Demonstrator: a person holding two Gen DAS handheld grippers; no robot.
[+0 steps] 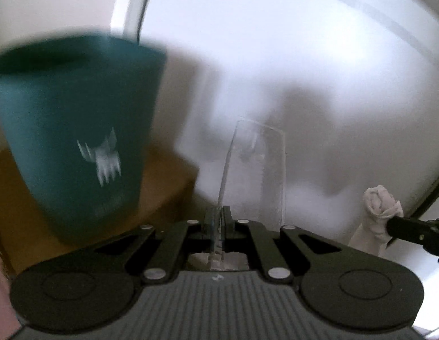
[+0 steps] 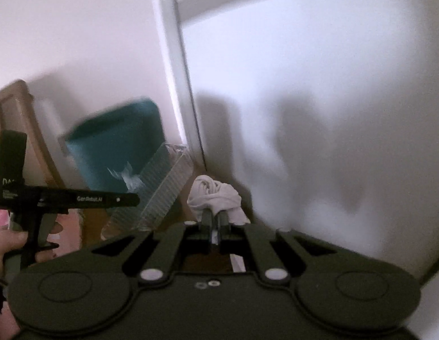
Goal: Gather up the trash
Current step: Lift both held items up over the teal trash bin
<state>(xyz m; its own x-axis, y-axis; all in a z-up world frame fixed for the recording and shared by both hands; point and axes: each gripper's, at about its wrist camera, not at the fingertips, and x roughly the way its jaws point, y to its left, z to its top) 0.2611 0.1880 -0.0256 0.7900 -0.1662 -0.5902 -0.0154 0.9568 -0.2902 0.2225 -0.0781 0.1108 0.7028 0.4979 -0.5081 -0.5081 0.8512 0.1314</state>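
My left gripper [image 1: 218, 215] is shut on a clear plastic tray [image 1: 257, 170], held up in the air edge-on. The same ribbed clear tray [image 2: 160, 189] shows in the right wrist view, ahead of the left gripper's black body [image 2: 78, 198]. My right gripper [image 2: 215, 215] is shut on a crumpled white tissue [image 2: 216, 195]. That tissue [image 1: 379, 201] also shows at the right of the left wrist view. A teal trash bin [image 1: 75, 141] with a white logo stands to the left, blurred, its top open. It also appears in the right wrist view [image 2: 114, 147].
A white wall [image 1: 304, 70] and a white door frame [image 2: 177, 79] stand close ahead. The brown wooden floor [image 1: 168, 181] lies under the bin. A brown wooden chair frame [image 2: 24, 119] is at the far left.
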